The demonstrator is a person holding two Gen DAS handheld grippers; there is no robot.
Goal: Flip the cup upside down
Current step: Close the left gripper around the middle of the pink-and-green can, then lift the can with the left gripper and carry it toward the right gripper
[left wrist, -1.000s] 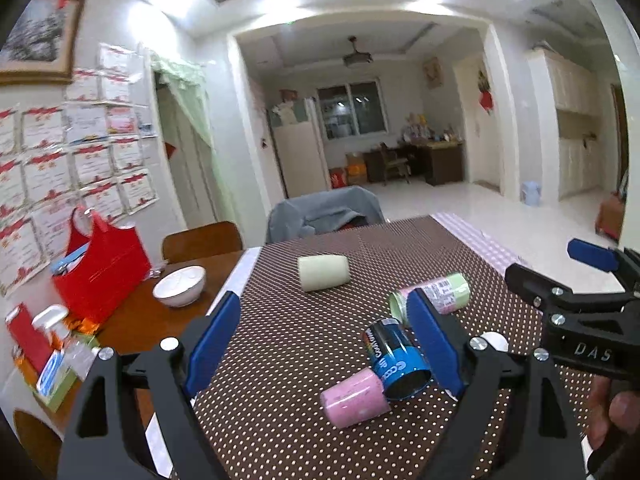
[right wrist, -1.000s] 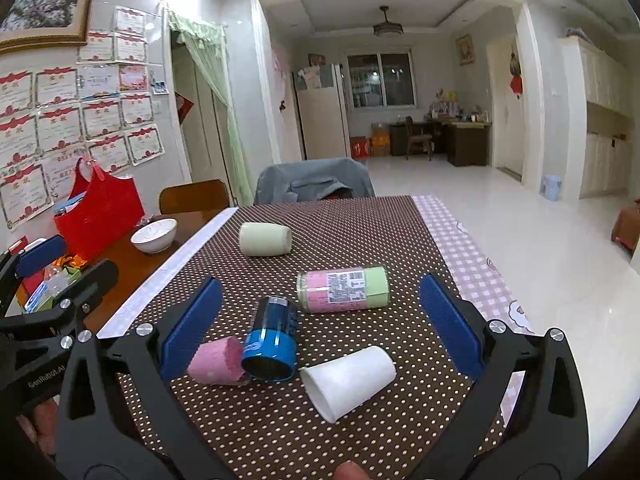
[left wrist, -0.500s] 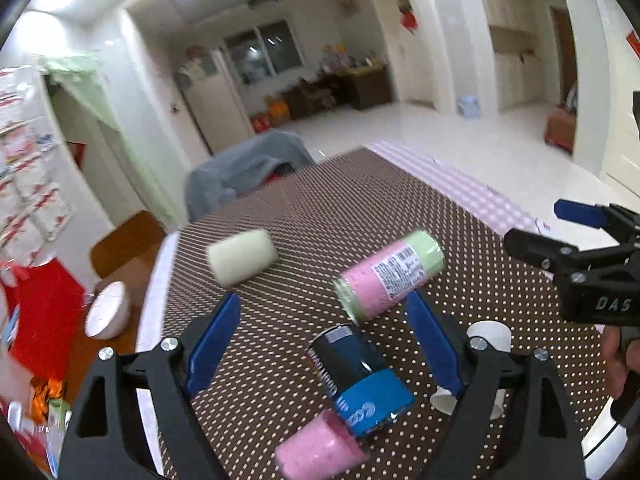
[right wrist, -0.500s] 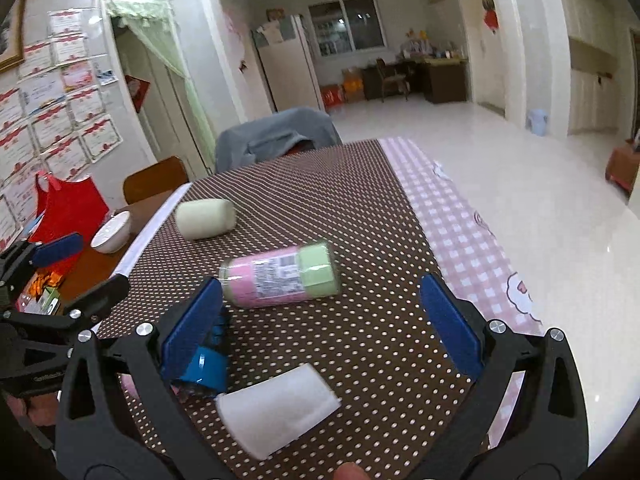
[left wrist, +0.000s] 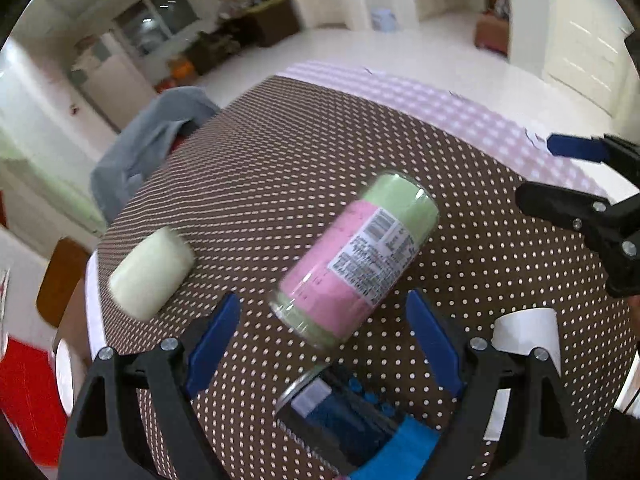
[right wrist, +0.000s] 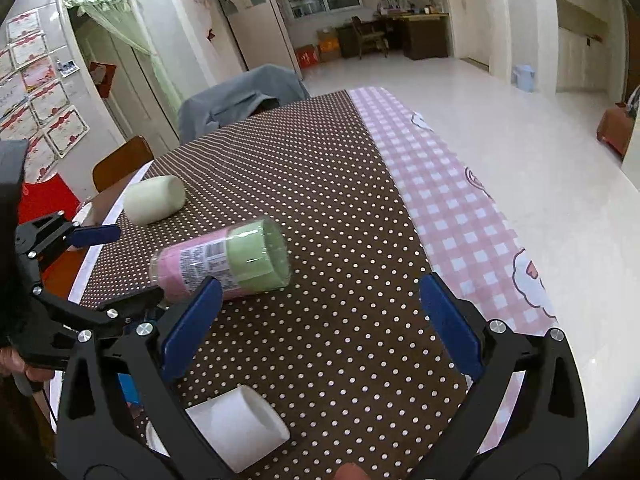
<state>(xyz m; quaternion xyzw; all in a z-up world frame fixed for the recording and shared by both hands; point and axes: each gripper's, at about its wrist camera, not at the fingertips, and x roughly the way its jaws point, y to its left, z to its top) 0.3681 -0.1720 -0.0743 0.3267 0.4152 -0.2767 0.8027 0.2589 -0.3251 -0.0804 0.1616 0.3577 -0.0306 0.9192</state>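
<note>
Several cups lie on their sides on the brown dotted tablecloth [left wrist: 280, 168]. A pink-and-green cup [left wrist: 356, 256] lies just ahead of my open, empty left gripper [left wrist: 324, 336]; it also shows in the right wrist view [right wrist: 224, 260]. A dark blue cup [left wrist: 352, 424] lies between the left fingers, close to the camera. A white paper cup [right wrist: 240, 420] lies low between the fingers of my open, empty right gripper [right wrist: 320, 320], and shows behind the left gripper's right finger [left wrist: 524, 332]. A cream cup [left wrist: 152, 276] lies farther left [right wrist: 154, 198].
A pink checked cloth [right wrist: 460, 200] covers the table's right side, ending at the edge. A chair with a grey jacket [right wrist: 240, 96] stands at the far end. A wooden chair [right wrist: 120, 160] and red bag [left wrist: 28, 400] are at the left.
Both grippers moved forward and tilted down toward the table. The pink-and-green cup is now much nearer the left gripper; the white cup and blue cup slid lower in view. The pink cup left view.
</note>
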